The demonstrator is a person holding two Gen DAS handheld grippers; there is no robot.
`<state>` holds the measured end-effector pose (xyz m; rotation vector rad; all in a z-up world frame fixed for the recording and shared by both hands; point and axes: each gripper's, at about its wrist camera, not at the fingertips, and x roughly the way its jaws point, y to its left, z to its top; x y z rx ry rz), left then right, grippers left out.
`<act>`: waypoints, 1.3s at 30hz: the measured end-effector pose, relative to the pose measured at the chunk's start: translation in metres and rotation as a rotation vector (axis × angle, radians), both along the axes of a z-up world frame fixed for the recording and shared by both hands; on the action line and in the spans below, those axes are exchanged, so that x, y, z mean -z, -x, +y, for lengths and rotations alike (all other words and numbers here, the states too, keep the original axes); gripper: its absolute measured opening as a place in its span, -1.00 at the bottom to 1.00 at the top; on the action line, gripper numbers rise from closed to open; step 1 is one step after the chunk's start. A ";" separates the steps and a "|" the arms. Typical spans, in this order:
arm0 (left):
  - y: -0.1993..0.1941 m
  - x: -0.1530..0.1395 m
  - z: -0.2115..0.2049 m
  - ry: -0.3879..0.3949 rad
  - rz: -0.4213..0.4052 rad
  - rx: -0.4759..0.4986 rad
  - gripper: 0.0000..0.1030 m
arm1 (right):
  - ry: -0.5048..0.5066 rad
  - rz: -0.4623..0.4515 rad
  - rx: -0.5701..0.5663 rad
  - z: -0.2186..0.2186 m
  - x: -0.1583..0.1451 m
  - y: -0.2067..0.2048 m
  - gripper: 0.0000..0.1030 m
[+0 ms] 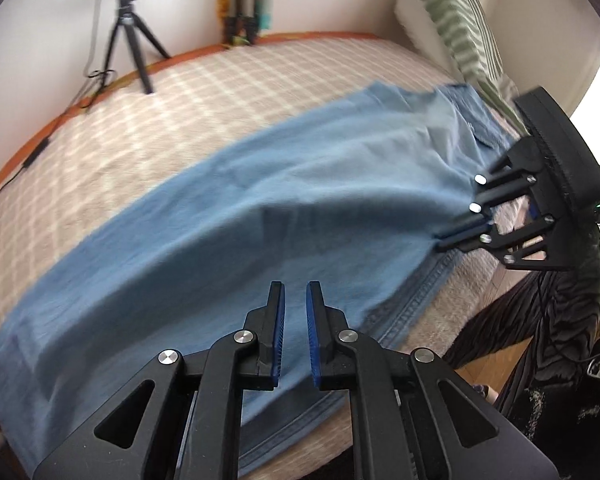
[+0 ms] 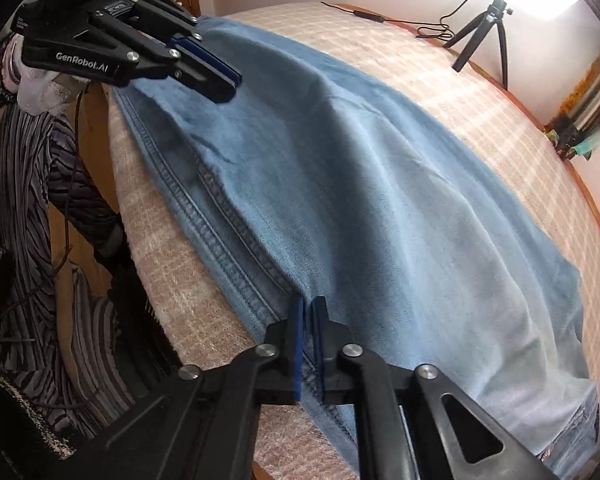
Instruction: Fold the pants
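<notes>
Light blue denim pants lie stretched along a bed, folded lengthwise with the stitched seam edge toward me. In the left wrist view my left gripper points down onto the near part of the cloth. Its blue pads stand a narrow gap apart with denim between them. The right wrist view shows that left gripper at the top left, pinching the upper layer. My right gripper is shut on the seam edge of the pants. From the left wrist view the right gripper is at the far right, with cloth drawn toward its tips.
The bed has a beige checked cover and an orange rim. A tripod with a ring light and a cable stand by the far wall. A striped pillow lies at the head. A person's striped clothing is at the near bedside.
</notes>
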<state>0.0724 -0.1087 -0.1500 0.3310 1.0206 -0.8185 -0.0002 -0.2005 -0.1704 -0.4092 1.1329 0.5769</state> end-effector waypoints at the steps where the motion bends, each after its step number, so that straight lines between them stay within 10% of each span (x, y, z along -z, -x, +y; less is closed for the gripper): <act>1: 0.000 -0.003 0.006 0.007 -0.004 -0.012 -0.82 | -0.021 0.011 0.003 -0.001 -0.006 0.002 -0.99; 9: -0.009 -0.009 0.064 -0.005 -0.009 -0.148 -0.71 | 0.085 0.054 -0.065 0.007 0.005 0.014 -0.95; 13: -0.013 -0.017 0.119 0.013 0.017 -0.313 -0.18 | 0.048 -0.016 -0.087 0.019 -0.014 0.007 -0.31; 25: -0.007 0.000 0.335 0.185 0.217 -0.945 -0.08 | -0.054 -0.052 -0.308 0.099 -0.007 -0.026 -0.31; 39: 0.027 0.057 0.401 0.269 0.362 -1.174 -0.08 | -0.047 -0.007 -0.329 0.116 0.019 -0.042 -0.39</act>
